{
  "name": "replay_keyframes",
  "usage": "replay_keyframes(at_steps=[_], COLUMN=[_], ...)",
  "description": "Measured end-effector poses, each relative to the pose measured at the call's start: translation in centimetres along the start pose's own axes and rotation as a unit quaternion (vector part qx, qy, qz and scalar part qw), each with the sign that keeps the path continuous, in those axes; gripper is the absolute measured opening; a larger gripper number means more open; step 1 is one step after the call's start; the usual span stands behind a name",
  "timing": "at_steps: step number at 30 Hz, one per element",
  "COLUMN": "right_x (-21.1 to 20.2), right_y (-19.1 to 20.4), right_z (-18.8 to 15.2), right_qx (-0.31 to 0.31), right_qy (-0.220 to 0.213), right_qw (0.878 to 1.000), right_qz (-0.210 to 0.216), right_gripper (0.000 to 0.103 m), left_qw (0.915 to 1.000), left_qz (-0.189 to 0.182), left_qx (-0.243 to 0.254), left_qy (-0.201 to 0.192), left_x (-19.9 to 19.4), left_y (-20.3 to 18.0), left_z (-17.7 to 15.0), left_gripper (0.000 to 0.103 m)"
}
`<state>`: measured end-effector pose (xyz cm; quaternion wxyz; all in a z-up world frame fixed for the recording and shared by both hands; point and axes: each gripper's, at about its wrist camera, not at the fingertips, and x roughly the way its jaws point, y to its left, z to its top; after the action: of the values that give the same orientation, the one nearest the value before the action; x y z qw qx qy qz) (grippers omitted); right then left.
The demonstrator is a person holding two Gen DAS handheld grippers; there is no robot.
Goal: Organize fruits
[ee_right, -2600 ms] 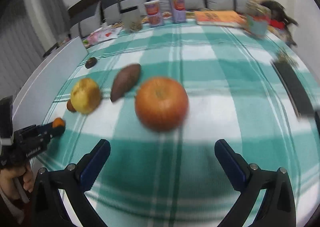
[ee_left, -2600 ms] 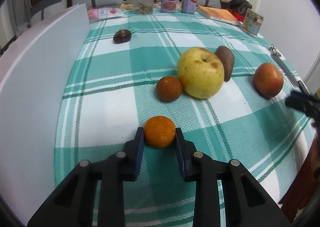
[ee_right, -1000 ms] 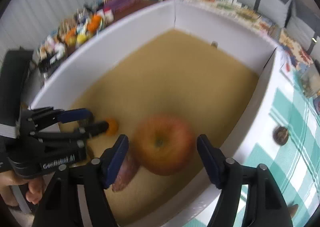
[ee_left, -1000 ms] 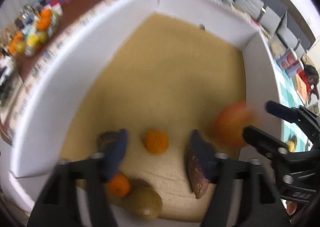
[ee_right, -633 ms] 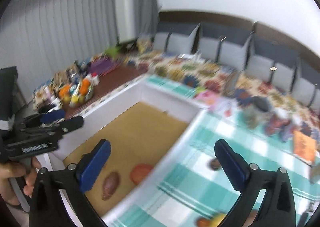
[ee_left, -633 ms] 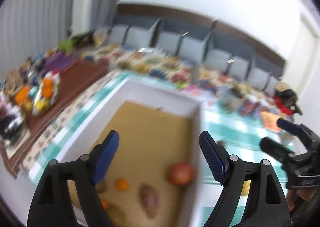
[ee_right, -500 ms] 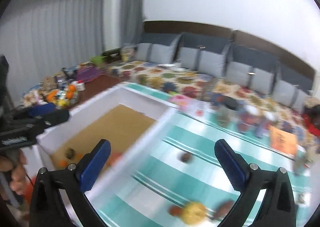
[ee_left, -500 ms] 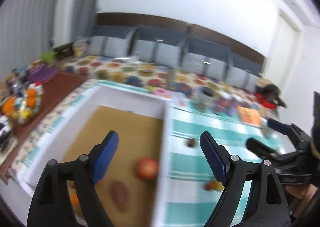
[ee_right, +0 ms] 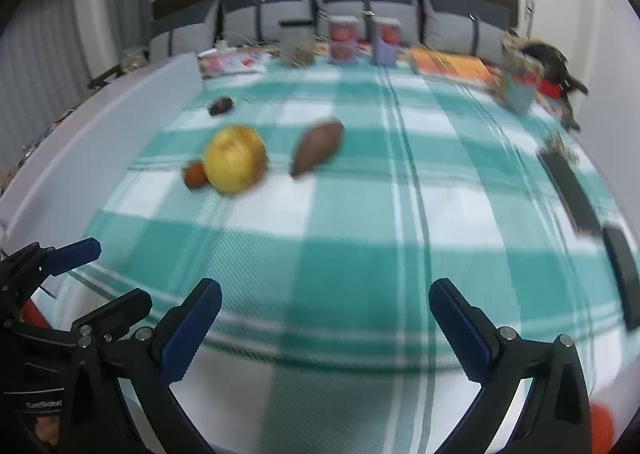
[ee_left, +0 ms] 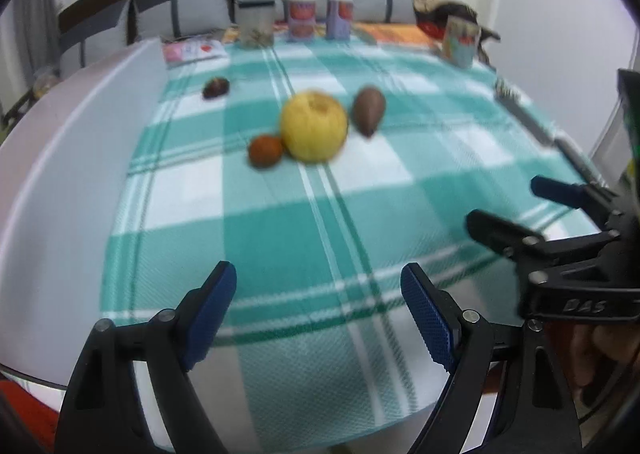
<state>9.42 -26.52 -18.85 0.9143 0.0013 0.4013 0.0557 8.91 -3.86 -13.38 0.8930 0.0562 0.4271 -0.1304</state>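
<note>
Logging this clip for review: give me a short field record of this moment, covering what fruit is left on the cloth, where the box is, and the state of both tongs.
surface: green and white checked tablecloth
fruit on cloth: large yellow apple; small dull-orange fruit against its left side; brown pointed fruit to its right, apart; small dark fruit farther back, alone
container: white box wall along the cloth's left edge; inside not visible
left tongs: open, empty
right tongs: open, empty
back of table: jars and tins, blurred
</note>
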Motion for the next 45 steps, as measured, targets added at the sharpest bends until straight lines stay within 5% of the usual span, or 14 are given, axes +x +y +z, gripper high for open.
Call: replay_keyframes(at_steps=[11, 45], right_x=[3.0, 3.2], right_y=[-1.0, -1.0], right_z=[-2.2, -3.1], right_qx=[-0.004, 0.009], right_qy=[0.032, 0.004], right_qw=[0.999, 0.999], right_qz=[-0.042, -0.043], right_gripper=[0.103, 0.103], left_qw=[0.9984, 0.9985], left_qz=[0.045, 0.049], left_qx=[-0.032, -0.021], left_qy=[0.007, -0.005], left_x=[2.5, 2.9], left_y=[2.2, 2.2], left_z=[-2.2, -2.5], left_gripper=[0.092, 0.098])
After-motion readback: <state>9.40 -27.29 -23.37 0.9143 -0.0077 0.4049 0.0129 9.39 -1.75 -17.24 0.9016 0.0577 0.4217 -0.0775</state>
